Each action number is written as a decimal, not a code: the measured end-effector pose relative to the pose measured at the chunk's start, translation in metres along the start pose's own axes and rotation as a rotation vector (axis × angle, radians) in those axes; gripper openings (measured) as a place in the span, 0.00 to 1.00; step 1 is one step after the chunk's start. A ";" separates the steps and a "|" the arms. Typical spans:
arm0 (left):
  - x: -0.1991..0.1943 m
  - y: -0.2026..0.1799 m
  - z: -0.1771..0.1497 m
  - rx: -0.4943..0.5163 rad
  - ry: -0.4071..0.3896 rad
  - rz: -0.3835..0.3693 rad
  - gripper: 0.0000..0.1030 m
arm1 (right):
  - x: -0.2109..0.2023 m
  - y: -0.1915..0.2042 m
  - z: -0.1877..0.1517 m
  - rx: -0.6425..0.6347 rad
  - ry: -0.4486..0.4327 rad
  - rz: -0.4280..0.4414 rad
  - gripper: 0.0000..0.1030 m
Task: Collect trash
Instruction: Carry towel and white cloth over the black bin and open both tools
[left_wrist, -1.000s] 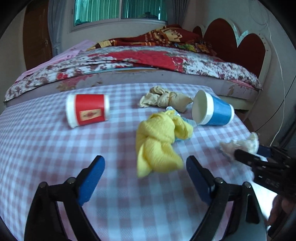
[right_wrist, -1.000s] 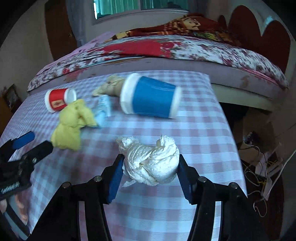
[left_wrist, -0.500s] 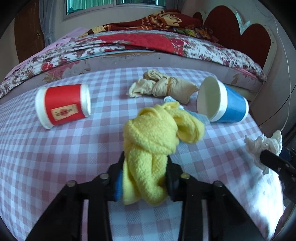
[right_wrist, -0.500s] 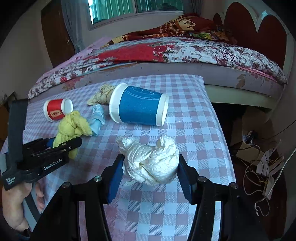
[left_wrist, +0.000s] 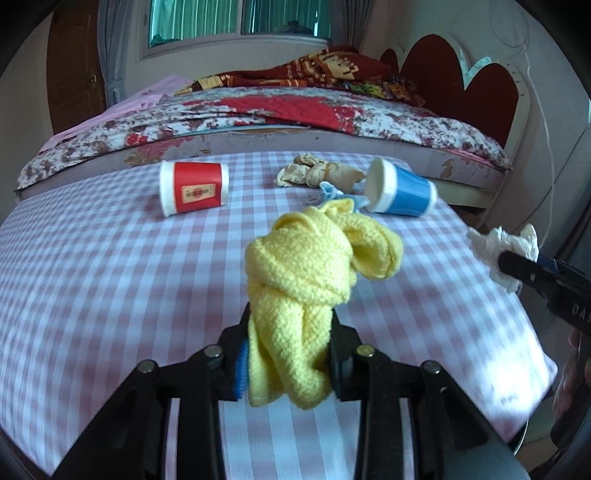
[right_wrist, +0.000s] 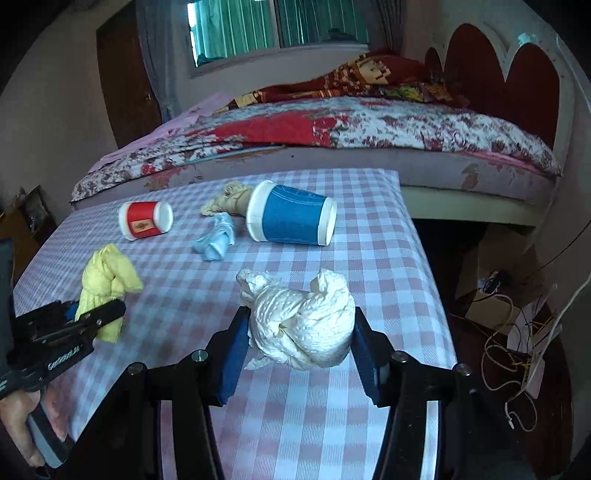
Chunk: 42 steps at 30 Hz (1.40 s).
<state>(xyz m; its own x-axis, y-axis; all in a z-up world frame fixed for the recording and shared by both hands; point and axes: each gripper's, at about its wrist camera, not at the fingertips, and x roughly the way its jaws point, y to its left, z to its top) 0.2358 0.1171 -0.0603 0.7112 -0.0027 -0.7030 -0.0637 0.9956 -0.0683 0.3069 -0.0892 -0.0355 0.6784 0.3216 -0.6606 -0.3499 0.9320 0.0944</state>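
My left gripper (left_wrist: 288, 354) is shut on a knotted yellow cloth (left_wrist: 310, 280) and holds it above the checked table (left_wrist: 110, 280); it also shows in the right wrist view (right_wrist: 107, 284). My right gripper (right_wrist: 301, 354) is shut on a crumpled white paper wad (right_wrist: 303, 325), held above the table's right part; the wad also shows in the left wrist view (left_wrist: 502, 247). On the table lie a red cup (left_wrist: 194, 188), a blue cup (left_wrist: 400, 192), a beige cloth bundle (left_wrist: 317, 173) and a light blue scrap (right_wrist: 218, 242).
A bed with a floral quilt (left_wrist: 295, 114) stands right behind the table. The table's right edge (right_wrist: 428, 258) drops to a floor with cables and boxes (right_wrist: 513, 332). A door (left_wrist: 74, 70) is at the far left.
My left gripper closed on the yellow cloth and lifted it off the table, uncovering the light blue scrap. My right gripper kept the white wad and rose and pulled back a little.
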 end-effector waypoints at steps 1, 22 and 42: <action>-0.006 -0.003 -0.004 0.007 -0.004 -0.003 0.33 | -0.011 0.000 -0.004 0.002 -0.014 0.005 0.52; -0.091 -0.104 -0.067 0.150 -0.050 -0.122 0.33 | -0.169 -0.040 -0.089 0.091 -0.144 -0.060 0.53; -0.095 -0.222 -0.119 0.295 0.034 -0.324 0.33 | -0.242 -0.134 -0.177 0.274 -0.084 -0.223 0.53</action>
<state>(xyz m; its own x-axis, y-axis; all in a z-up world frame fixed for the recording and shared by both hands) 0.0988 -0.1147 -0.0627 0.6376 -0.3179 -0.7018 0.3653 0.9267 -0.0879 0.0759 -0.3217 -0.0203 0.7735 0.1071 -0.6247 -0.0086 0.9873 0.1586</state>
